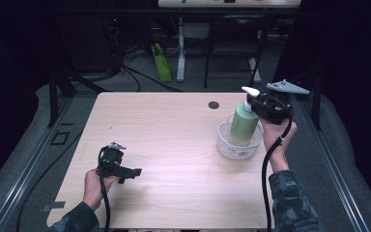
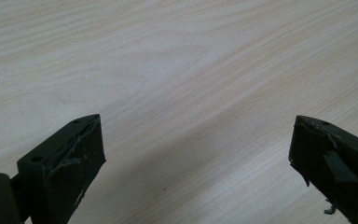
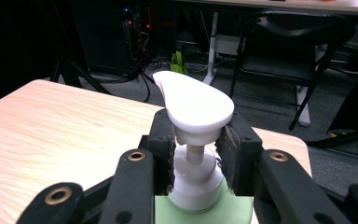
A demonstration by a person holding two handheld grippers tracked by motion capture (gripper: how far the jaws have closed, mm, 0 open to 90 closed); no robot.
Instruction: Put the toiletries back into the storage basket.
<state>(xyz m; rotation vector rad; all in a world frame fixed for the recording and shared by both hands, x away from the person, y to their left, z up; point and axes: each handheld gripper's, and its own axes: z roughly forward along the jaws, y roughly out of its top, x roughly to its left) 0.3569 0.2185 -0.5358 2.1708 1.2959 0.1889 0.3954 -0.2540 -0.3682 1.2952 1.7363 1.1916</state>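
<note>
My right claw (image 1: pixel 255 104) is clamped on the neck of a green pump bottle (image 1: pixel 244 124), just under its white pump head (image 1: pixel 249 91). In the right gripper view both jaws press against the white collar (image 3: pixel 195 176) from either side, with the flat pump head (image 3: pixel 196 105) sitting directly above them. The bottle stands upright inside a white mesh basket (image 1: pixel 226 145) at the right part of the bench (image 1: pixel 164 145), its base within the basket walls. Whether the base rests on the basket floor or is raised off it, I cannot tell. My right hand (image 1: pixel 276 133) holds the claw from the bench's right edge, the cable hanging down along my forearm, the grey three-cornered plate (image 1: pixel 287 87) on top.

My left claw (image 1: pixel 136 172) is spread wide and grips nothing. It sits low over the near left part of the bench, well apart from the basket. In the left gripper view the jaws stand far apart with bare wood grain (image 2: pixel 191 93) between them; the pads (image 2: pixel 81 154) on both show torn, ragged facing.

A small dark round spot (image 1: pixel 213 105) lies in the bench top near the far edge, beyond the basket. Behind the bench a black chair (image 3: pixel 303 42) and a green object (image 1: pixel 162 63) stand on the floor.
</note>
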